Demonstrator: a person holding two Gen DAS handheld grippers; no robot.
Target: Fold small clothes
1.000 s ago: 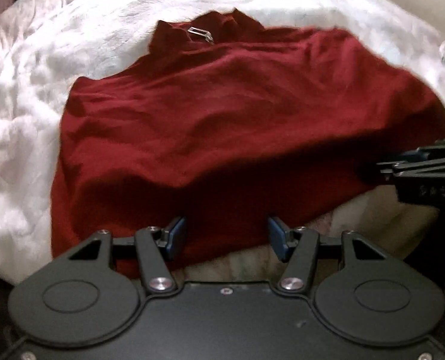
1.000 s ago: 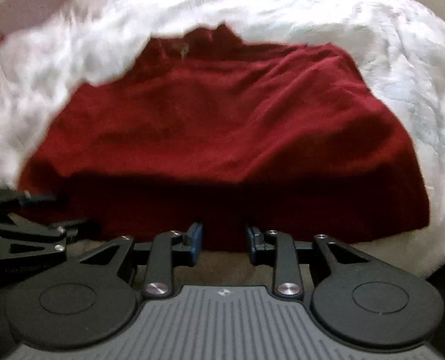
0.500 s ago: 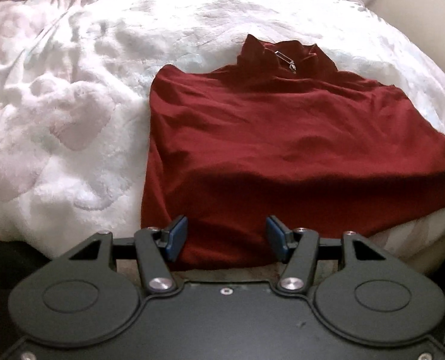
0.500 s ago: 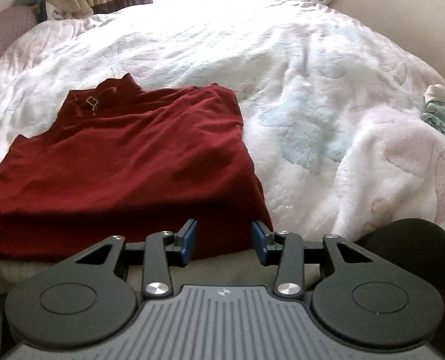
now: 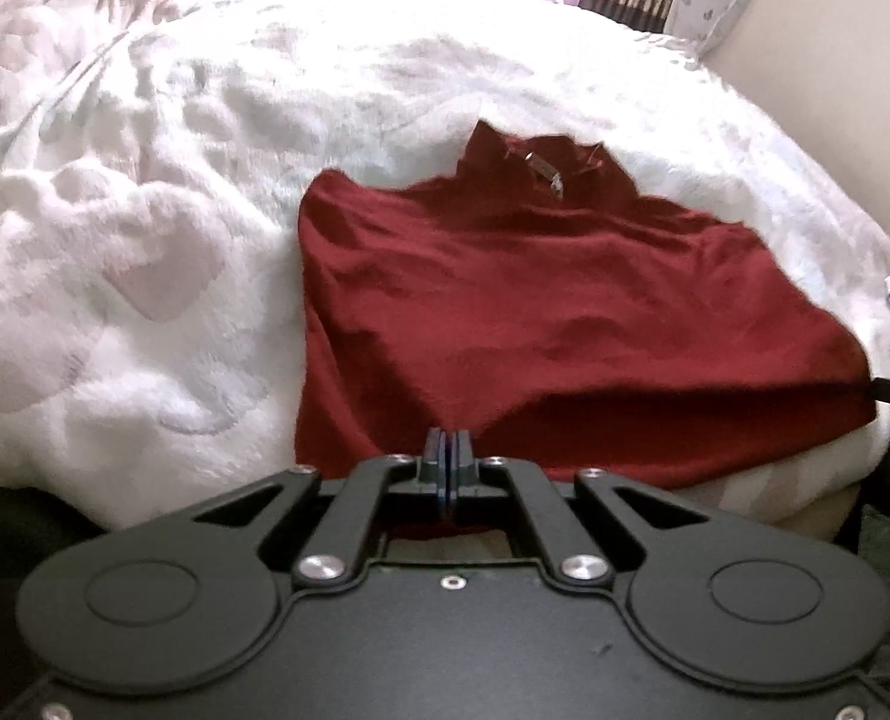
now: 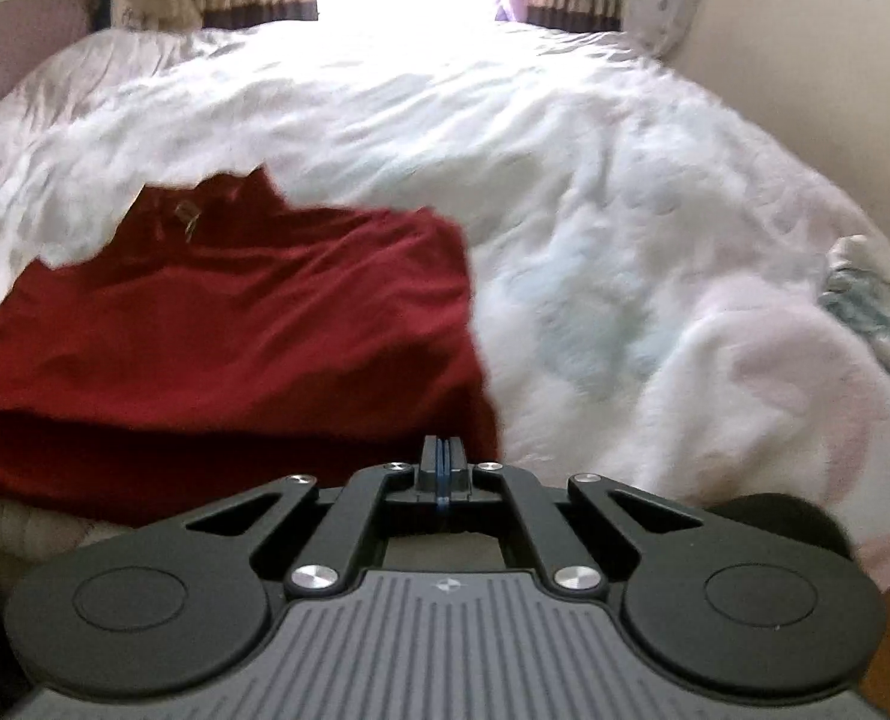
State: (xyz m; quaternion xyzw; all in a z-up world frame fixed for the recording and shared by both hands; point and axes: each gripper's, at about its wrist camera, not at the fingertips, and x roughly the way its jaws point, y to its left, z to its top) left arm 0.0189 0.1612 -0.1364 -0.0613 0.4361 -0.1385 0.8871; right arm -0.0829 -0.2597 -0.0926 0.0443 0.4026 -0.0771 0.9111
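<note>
Red garment: a dark red top with a collar lies spread on the white fluffy blanket, collar toward the far side, near hem at the bed's near edge.
Left gripper: the left gripper has its jaws pressed together at the hem near the garment's left corner; fabric appears pinched between the blue pads, though the blur leaves this uncertain.
Right gripper: the right gripper is likewise closed, at the hem's right corner, apparently nipping the cloth.
Step in hand: judged to be taking hold of both near corners before lifting the hem toward the collar.
Doing it well: keep both holds level and the hem taut between them, lift together, carry it straight toward the collar so the side edges line up, and lay it down without dragging the lower layer.
Risk: thin cloth may slip from a shallow pinch; the plush blanket may snag.
Writing: none readable; a small metal piece, perhaps a zip pull, glints at the collar.
</note>
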